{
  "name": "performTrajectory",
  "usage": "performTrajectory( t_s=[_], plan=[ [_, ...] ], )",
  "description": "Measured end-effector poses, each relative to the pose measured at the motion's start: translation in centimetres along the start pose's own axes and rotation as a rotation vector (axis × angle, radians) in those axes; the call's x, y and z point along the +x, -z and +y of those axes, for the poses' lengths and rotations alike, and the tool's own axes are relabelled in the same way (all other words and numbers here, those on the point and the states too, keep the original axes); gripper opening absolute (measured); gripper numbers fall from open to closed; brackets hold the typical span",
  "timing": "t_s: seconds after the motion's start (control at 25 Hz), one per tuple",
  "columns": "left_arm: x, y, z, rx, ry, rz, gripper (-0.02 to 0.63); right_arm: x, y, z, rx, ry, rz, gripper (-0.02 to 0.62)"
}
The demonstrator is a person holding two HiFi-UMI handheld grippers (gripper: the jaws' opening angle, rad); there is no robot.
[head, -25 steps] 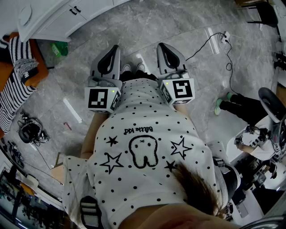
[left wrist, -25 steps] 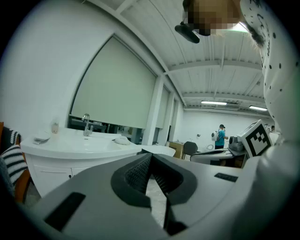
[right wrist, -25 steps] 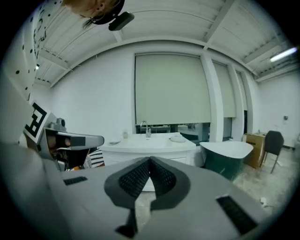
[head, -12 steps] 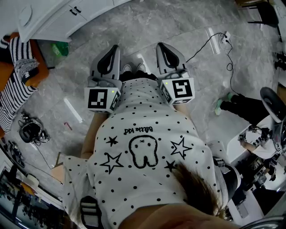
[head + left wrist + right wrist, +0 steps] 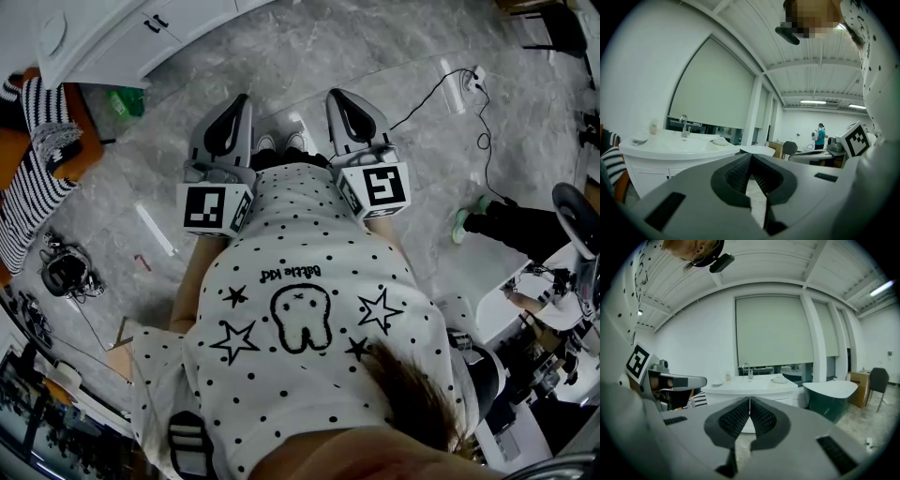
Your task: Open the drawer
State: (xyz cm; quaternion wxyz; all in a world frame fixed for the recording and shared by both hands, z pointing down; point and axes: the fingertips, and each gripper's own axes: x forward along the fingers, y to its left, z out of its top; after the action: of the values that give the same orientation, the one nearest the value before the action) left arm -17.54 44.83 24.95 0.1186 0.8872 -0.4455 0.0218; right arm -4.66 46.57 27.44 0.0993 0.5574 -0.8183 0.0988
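Hardly anything moves from a second ago: the right hand-held gripper (image 5: 334,96) tips a shade, no more. Both tools sit side by side at the person's waist, against the spotted shirt (image 5: 300,281), pointing almost level over the grey floor (image 5: 309,56). I judge this a waiting pose before any approach. The left hand-held gripper (image 5: 241,98) is clenched on nothing, its pads meeting, and the right one is clenched empty too. The drawer (image 5: 136,39), which I take to be a front of the white cabinet (image 5: 187,14) with dark handles (image 5: 156,21), looks shut. It stands well apart, ahead and left of the left hand-held gripper. In the right gripper view the cabinet lies straight beyond the closed jaws, under the sink (image 5: 750,380).
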Motion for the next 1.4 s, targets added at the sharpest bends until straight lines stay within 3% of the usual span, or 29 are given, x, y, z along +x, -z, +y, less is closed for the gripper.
performTrajectory(
  t_s=[0.6, 0.92, 1.4],
  plan=[
    [2.4, 2.0, -6.2, -0.051, 0.040, -0.009, 0.005, -3.7, 1.6, -5.5, 0.013, 0.004, -0.004, 0.014],
    [4.4, 2.0, -6.0, -0.060, 0.051, 0.008, 0.005, -2.3, 1.9, -6.7, 0.023, 0.005, 0.023, 0.014],
    [8.7, -1.4, -0.5, -0.028, 0.070, 0.000, 0.005, 4.2, -1.4, -7.2, 0.013, 0.026, 0.007, 0.014]
  ],
)
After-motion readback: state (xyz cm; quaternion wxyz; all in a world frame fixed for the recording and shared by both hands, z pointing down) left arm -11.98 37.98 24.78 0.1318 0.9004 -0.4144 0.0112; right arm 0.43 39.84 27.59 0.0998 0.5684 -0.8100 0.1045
